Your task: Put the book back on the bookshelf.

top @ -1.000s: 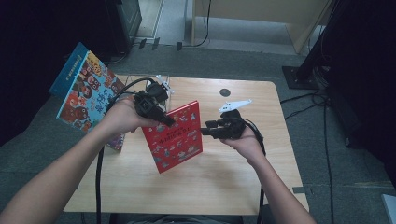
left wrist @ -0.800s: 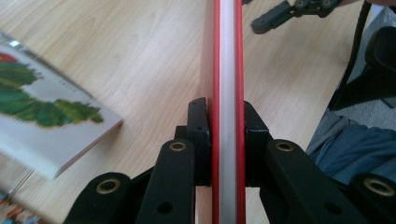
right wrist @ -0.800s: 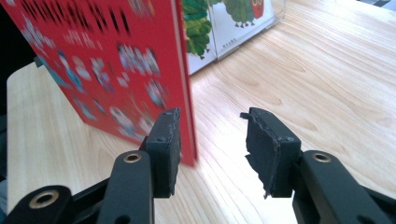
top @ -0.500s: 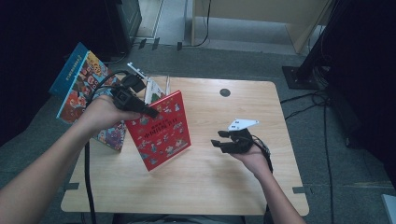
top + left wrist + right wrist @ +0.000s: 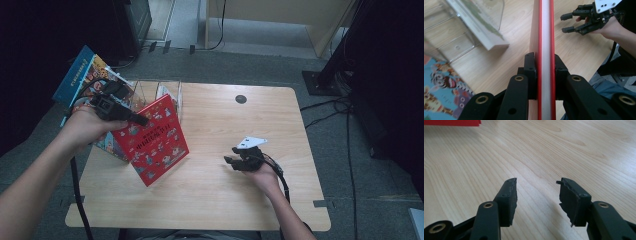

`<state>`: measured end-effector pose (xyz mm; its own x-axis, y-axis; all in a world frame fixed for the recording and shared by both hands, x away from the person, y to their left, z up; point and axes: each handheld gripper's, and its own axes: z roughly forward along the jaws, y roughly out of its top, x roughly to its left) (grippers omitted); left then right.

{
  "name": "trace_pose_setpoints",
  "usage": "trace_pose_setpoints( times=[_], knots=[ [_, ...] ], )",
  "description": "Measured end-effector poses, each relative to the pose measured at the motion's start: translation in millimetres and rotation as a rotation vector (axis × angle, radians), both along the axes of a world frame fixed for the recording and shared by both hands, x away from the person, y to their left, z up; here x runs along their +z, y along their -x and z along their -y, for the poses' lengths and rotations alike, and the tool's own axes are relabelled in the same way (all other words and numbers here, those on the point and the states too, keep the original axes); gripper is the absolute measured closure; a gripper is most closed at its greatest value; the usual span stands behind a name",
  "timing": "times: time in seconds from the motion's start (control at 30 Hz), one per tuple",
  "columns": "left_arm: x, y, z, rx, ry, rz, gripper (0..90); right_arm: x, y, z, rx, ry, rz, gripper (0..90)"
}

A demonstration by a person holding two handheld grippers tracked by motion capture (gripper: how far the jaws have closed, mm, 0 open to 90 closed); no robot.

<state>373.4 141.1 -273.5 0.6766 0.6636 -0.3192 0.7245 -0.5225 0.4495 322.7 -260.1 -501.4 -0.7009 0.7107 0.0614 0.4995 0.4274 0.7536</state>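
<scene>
A pale wooden table [image 5: 210, 200] carries the scene, with a clear acrylic book rack [image 5: 150, 92] standing at its far left corner and a large blue picture book [image 5: 80, 75] leaning off that edge. A thinner white-edged book [image 5: 477, 27] already leans in the rack. The red book [image 5: 155, 135] hangs tilted above the table's left half, just in front of the rack — the left gripper [image 5: 125, 114] is clamped on its upper edge, and the left gripper view shows both black pads pressed flat against the red covers [image 5: 545, 37]. The right gripper [image 5: 239, 159] rests low over bare wood on the right half, well apart from the book, its jaws standing apart with nothing between them [image 5: 537, 192].

The step in hand looks to be filing the red book into the rack. Done well, that likely means squaring the spine to a free slot, bringing the lower edge in beside the white-edged book without knocking it, and holding the clamp until the book stands on the rack's floor.

Against a second ago, the red book is farther left and nearer the rack, carried by the left hand alone — then the right gripper met its right edge at mid-table. That gripper's jaws have just been opening, empty, and it now sits lower and clear.
</scene>
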Motion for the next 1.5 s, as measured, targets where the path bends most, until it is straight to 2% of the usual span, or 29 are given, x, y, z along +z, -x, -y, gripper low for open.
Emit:
trace_pose_setpoints(
  times=[0.17,0.27,0.43,0.63,0.77,0.8,0.9,1.03,1.23,1.33,1.5],
  knots=[
    [-0.3,5.2,-20.7,0.046,0.042,0.0,79.3,-5.6,-4.6,-1.9,-0.021,-0.001,0.022,47.4],
    [-0.6,6.5,-33.0,0.084,0.062,-0.001,79.4,-9.8,-8.4,-0.3,-0.032,0.003,0.02,47.4],
    [1.5,7.8,-54.1,0.17,0.067,-0.003,79.3,-18.2,-14.7,1.6,-0.017,0.039,0.02,47.3],
    [3.7,7.6,-69.7,0.22,0.062,-0.021,79.3,-21.8,-15.6,2.2,-0.025,0.012,0.034,46.0],
    [5.4,8.4,-80.6,0.25,0.077,-0.032,79.3,-22.0,-15.7,1.6,-0.042,0.018,0.035,41.5],
    [5.9,8.5,-82.8,0.253,0.077,-0.035,79.3,-22.0,-15.6,1.3,-0.048,0.019,0.034,39.4],
    [6.7,9.3,-87.6,0.261,0.065,-0.031,79.3,-22.6,-18.0,0.6,-0.095,0.032,0.02,22.6],
    [6.2,6.8,-94.6,0.296,0.066,-0.038,79.3,-22.8,-18.2,0.3,-0.107,0.034,0.015,21.8],
    [6.9,-4.8,-105.3,0.397,0.062,-0.036,79.3,-22.8,-18.2,0.3,-0.107,0.034,0.016,21.8],
    [6.6,-9.9,-103.5,0.412,0.059,-0.006,79.2,-22.8,-18.2,0.3,-0.107,0.034,0.016,21.8],
    [3.2,-22.5,-101.0,0.445,0.058,-0.019,79.4,-22.8,-18.2,0.3,-0.107,0.034,0.016,22.0]
  ],
)
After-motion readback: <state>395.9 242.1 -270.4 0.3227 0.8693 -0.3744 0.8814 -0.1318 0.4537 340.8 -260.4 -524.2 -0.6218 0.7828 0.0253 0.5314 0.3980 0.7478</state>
